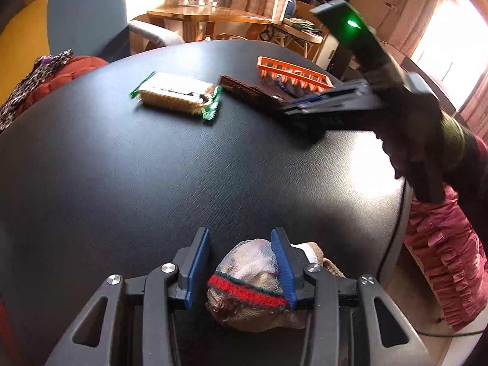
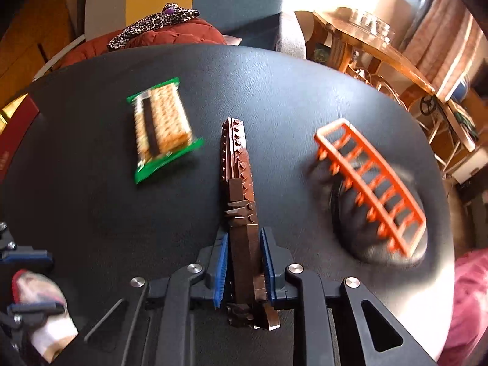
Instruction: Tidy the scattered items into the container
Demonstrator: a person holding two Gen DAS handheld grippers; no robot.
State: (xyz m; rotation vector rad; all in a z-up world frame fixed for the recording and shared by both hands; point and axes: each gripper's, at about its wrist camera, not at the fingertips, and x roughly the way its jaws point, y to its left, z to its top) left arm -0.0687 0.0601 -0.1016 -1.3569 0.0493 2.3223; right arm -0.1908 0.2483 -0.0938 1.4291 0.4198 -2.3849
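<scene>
My left gripper (image 1: pixel 241 235) sits low over the near edge of the black round table (image 1: pixel 183 177). Its blue pads press on a rolled sock (image 1: pixel 250 277) with a red and green band; the sock (image 2: pixel 33 292) also shows at the right wrist view's left edge. My right gripper (image 2: pixel 244 232) is shut on the near end of a long brown brick-built piece (image 2: pixel 238 164), which points away across the table (image 2: pixel 91 213). The brown piece (image 1: pixel 241 88) and the right gripper (image 1: pixel 308 106) appear blurred in the left wrist view. A green-ended cracker packet (image 1: pixel 177 97) (image 2: pixel 161 131) lies to the left.
An orange lattice piece (image 2: pixel 372 183) (image 1: pixel 292 73) rests on a dark, blurred round thing (image 2: pixel 396 244) at the right. Behind the table are a red quilted jacket (image 2: pixel 170 35), a blue-grey chair (image 1: pixel 88 15) and a wooden table (image 1: pixel 207 15). A person's pink ruffled garment (image 1: pixel 442 259) borders the right edge.
</scene>
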